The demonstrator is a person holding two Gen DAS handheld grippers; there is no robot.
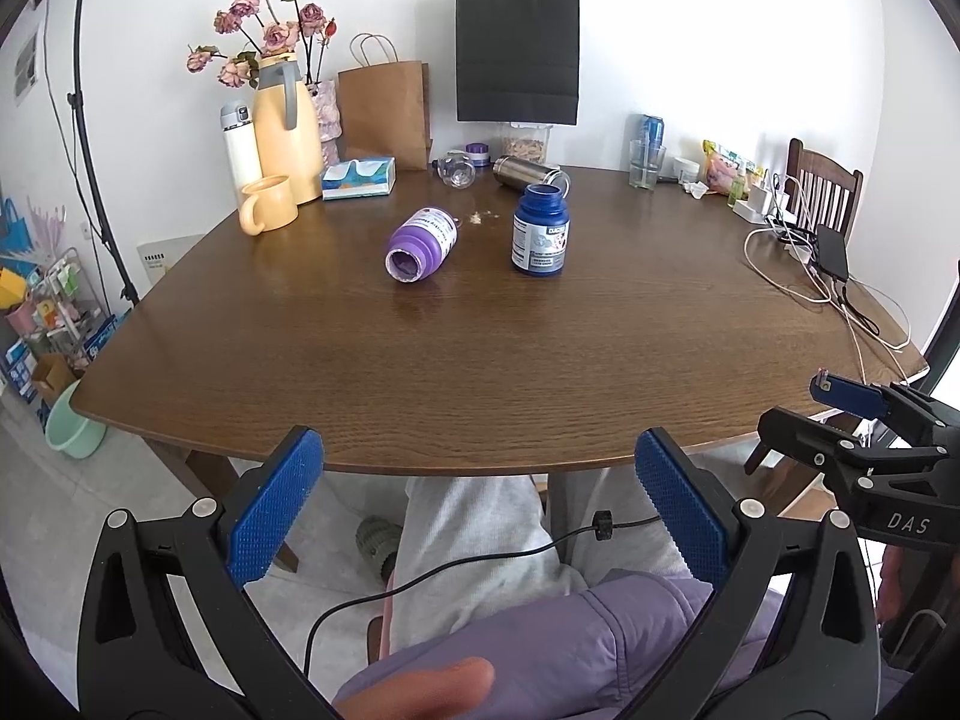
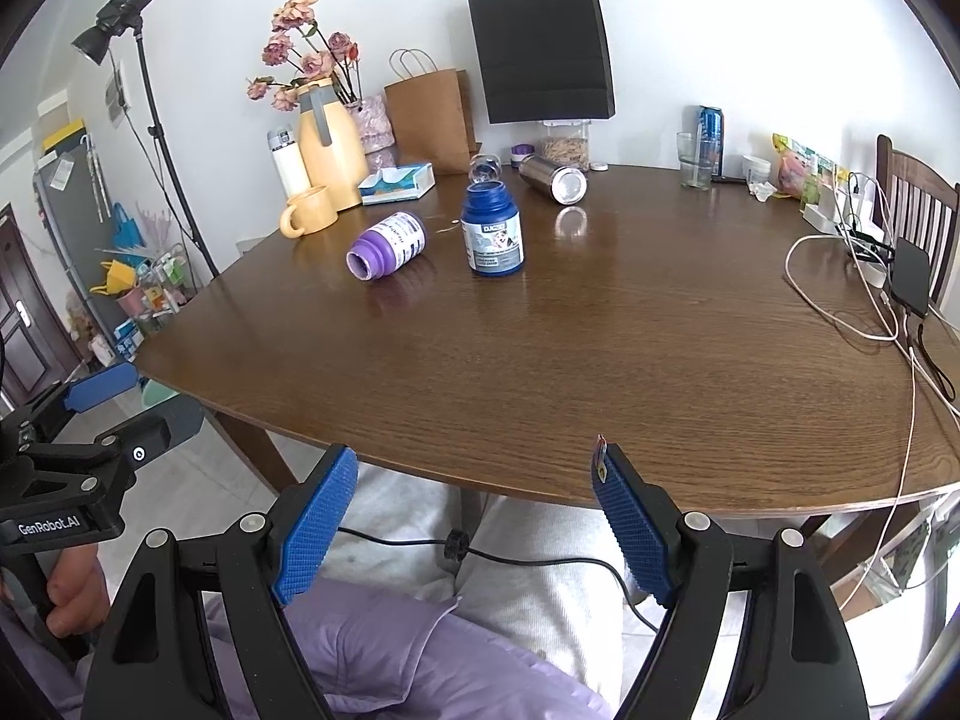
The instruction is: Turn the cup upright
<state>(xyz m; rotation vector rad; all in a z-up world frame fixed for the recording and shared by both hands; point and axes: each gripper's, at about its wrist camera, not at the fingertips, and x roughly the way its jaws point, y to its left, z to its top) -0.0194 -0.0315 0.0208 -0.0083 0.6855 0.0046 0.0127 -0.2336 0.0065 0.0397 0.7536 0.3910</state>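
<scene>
A steel cup (image 1: 531, 173) (image 2: 552, 179) lies on its side at the back of the brown table (image 1: 480, 360), its open mouth toward the right. Beside it a clear glass (image 1: 457, 170) (image 2: 485, 167) also lies tipped over. Nearer the middle, a purple bottle (image 1: 421, 243) (image 2: 389, 245) lies on its side with its mouth facing me, and a blue bottle (image 1: 540, 231) (image 2: 492, 231) stands upright without a lid. My left gripper (image 1: 480, 450) (image 2: 144, 405) and right gripper (image 2: 474, 462) (image 1: 804, 411) are both open and empty, held short of the table's near edge above a person's lap.
A yellow mug (image 1: 268, 203), yellow jug (image 1: 285, 132), white flask and tissue box (image 1: 359, 177) stand at the back left. Paper bags lean on the wall. An upright glass (image 1: 646, 163), a can, snacks, cables and a power bank (image 1: 831, 243) fill the right side, with a chair (image 1: 822, 186) behind.
</scene>
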